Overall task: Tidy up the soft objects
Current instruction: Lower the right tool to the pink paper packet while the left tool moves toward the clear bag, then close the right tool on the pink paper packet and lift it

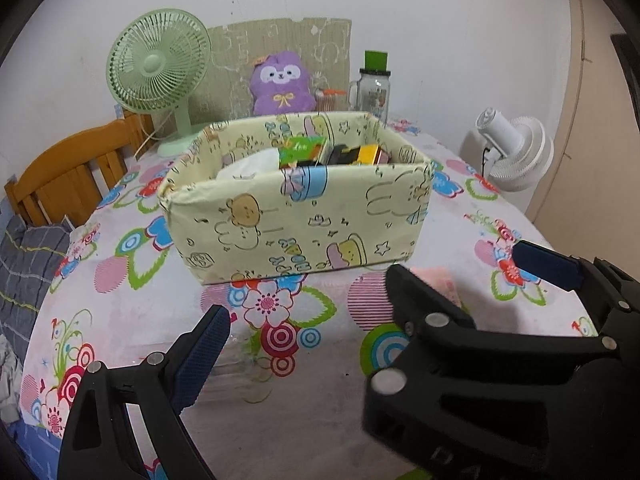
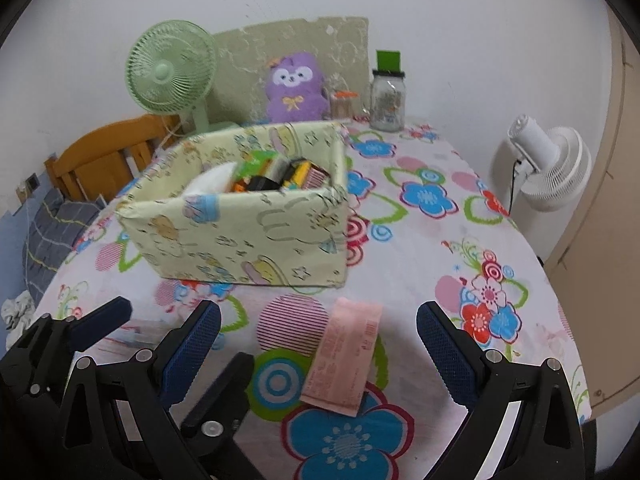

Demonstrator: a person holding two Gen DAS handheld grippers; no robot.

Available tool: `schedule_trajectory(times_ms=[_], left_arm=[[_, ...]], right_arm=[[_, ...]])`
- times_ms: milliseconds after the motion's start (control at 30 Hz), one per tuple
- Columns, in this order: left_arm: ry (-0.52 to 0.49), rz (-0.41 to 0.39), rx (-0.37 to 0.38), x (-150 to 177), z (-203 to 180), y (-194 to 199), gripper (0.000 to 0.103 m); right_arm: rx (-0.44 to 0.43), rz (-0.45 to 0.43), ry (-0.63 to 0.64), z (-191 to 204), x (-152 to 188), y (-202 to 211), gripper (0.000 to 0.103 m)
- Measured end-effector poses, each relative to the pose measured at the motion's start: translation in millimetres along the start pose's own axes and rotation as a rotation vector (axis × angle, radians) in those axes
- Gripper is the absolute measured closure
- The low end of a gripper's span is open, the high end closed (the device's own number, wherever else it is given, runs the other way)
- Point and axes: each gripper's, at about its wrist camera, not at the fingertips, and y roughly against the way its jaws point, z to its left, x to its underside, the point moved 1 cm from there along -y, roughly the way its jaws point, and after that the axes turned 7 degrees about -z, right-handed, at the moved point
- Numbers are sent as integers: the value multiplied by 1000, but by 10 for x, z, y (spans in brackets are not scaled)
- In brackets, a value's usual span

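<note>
One pink packet [image 2: 342, 360], flat between right fingers [image 2: 444, 344], untouched.

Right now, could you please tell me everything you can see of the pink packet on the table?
The pink packet is a flat, soft-looking rectangular pouch with darker pink print, too blurred to read. It lies flat on the flowered tablecloth, slightly askew, just in front of the patterned box and apart from it. It lies ahead of the right gripper, between its open jaws, and nothing grips it.

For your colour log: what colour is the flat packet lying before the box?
Pink packet; right wrist view shows it best.
</note>
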Motion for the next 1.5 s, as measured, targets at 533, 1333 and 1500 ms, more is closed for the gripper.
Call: schedule_trajectory(times_ms=[533, 1333, 1500], left_arm=[[-41, 81, 2, 53, -180, -296, 7], [-40, 122, 21, 35, -153, -436, 7], [-17, 98, 27, 5, -78, -340, 7]], right_arm=[[36, 88, -58, -280, 147, -352, 3], [28, 147, -84, -311, 164, -535, 60], [30, 120, -71, -227, 104, -441, 62]])
